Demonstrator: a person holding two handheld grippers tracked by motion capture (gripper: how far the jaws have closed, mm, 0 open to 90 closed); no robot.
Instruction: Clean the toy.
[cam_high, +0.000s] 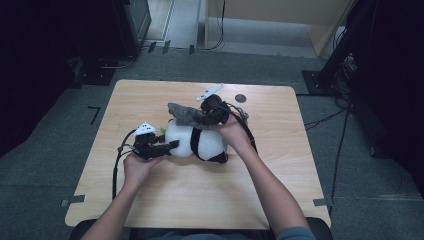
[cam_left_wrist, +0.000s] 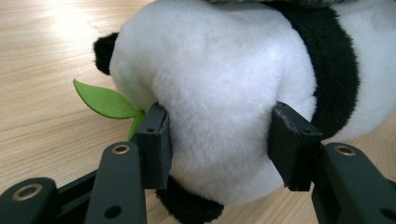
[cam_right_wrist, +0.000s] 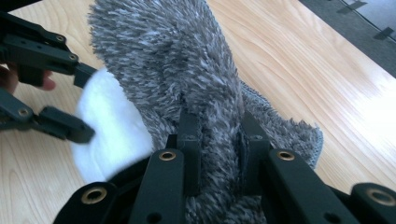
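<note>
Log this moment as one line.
left gripper: shut on panda plush | right gripper: shut on grey cloth, draped over plush

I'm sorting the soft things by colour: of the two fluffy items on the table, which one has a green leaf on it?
The black-and-white panda plush, clamped in the left gripper; a green leaf sticks out beside it. The grey shaggy cloth, pinched by the right gripper, has none.

High view: overhead, from the person's side, facing forward and down on the counter. Both gripper views: very near, low, aimed at the plush panda from opposite ends, probably. All share the panda.
</note>
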